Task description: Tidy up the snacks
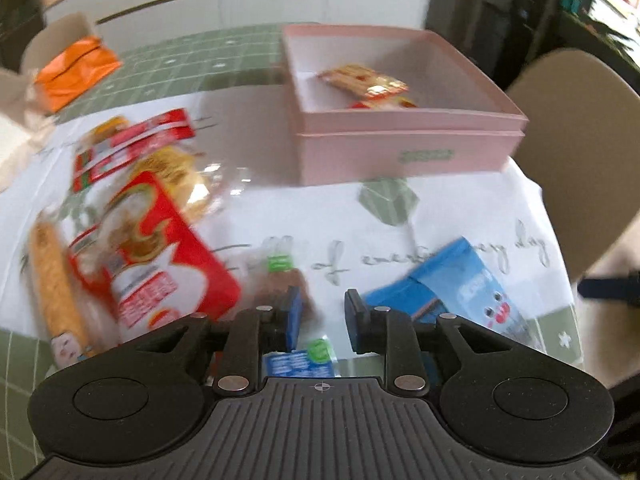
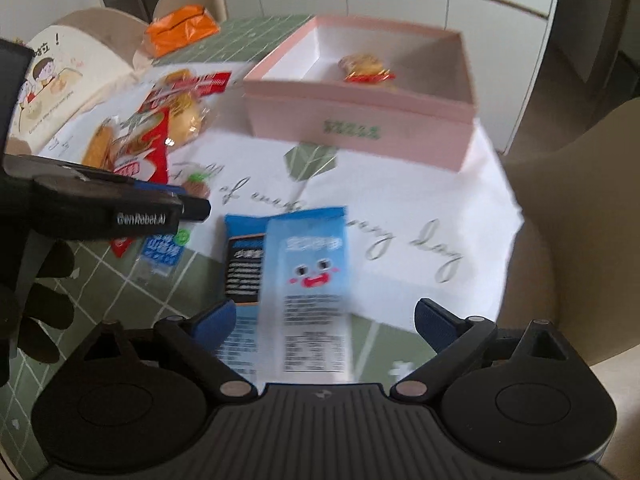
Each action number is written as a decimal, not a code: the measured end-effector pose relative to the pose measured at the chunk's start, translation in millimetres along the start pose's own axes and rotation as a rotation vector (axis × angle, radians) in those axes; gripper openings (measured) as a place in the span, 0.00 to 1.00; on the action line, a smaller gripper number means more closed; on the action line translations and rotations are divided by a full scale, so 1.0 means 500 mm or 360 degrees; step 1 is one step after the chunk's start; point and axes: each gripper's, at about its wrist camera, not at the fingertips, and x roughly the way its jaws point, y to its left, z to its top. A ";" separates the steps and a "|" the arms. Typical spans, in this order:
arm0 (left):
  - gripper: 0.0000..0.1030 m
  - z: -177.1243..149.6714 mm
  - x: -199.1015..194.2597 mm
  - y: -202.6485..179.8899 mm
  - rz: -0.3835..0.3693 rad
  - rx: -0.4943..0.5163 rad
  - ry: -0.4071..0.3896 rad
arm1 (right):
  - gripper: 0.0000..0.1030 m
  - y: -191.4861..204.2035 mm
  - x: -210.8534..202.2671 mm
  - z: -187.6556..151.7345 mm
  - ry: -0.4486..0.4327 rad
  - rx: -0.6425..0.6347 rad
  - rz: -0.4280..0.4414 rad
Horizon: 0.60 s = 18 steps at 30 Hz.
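Right gripper (image 2: 324, 320) gaped wide over light-blue cartoon-face snack packet (image 2: 306, 256), holding nothing; left gripper (image 1: 322, 316) half-open, empty; pink cardboard box (image 2: 360, 120) sat far, receiving snacks

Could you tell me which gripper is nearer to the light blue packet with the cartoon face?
Right. The right gripper hangs open directly over the blue face packet, fingers either side. The left gripper sits off to the packet's left, above a small brown snack.
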 end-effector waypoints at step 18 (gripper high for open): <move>0.37 0.004 -0.002 0.048 -0.0008 -0.0151 0.0023 | 0.94 -0.004 -0.013 -0.012 -0.0014 -0.0038 0.0002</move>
